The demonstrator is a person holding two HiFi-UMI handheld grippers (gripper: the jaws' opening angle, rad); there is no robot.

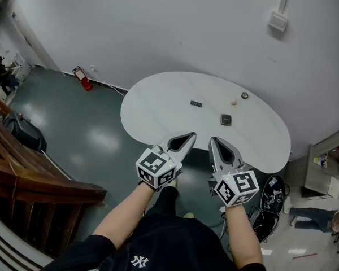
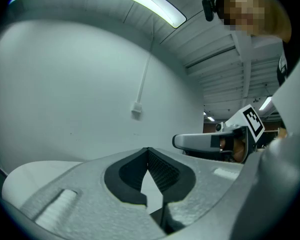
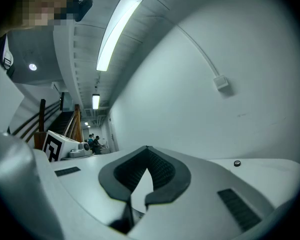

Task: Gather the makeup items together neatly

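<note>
Makeup items (image 1: 226, 119) too small to ID

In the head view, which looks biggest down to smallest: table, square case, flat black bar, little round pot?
1. table
2. square case
3. flat black bar
4. round pot
Bar and pot look close, so unsure.

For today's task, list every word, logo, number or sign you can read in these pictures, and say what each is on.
"NY": white interlocked letters on the person's black shirt.
Left marker cube and right marker cube: black-and-white square patterns only, no letters.
Makeup items on the table: too small to read any print.
</note>
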